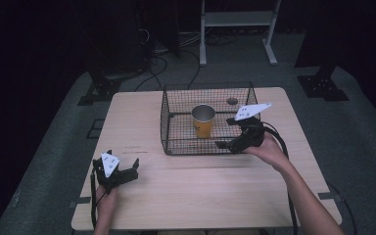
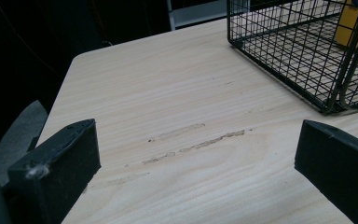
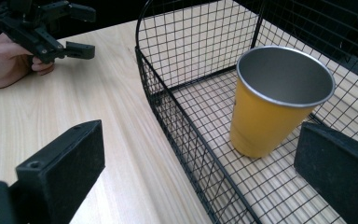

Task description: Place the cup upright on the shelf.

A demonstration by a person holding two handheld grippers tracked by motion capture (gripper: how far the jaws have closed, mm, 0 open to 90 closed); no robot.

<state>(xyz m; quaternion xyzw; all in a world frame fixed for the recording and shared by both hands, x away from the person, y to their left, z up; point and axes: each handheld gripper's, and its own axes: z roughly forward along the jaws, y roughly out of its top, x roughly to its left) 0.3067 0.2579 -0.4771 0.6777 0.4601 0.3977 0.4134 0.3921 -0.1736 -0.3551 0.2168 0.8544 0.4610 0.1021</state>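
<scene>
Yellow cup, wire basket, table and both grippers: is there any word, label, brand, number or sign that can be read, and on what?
None can be read.
Yellow cup: plain, no print on the side shown.
Wire basket: no tag.
Table: small dark marks, too small to read.
Grey plates on the left gripper and right gripper: dots, no lettering.

Overhead and close gripper views, shared basket (image 1: 206, 120)
</scene>
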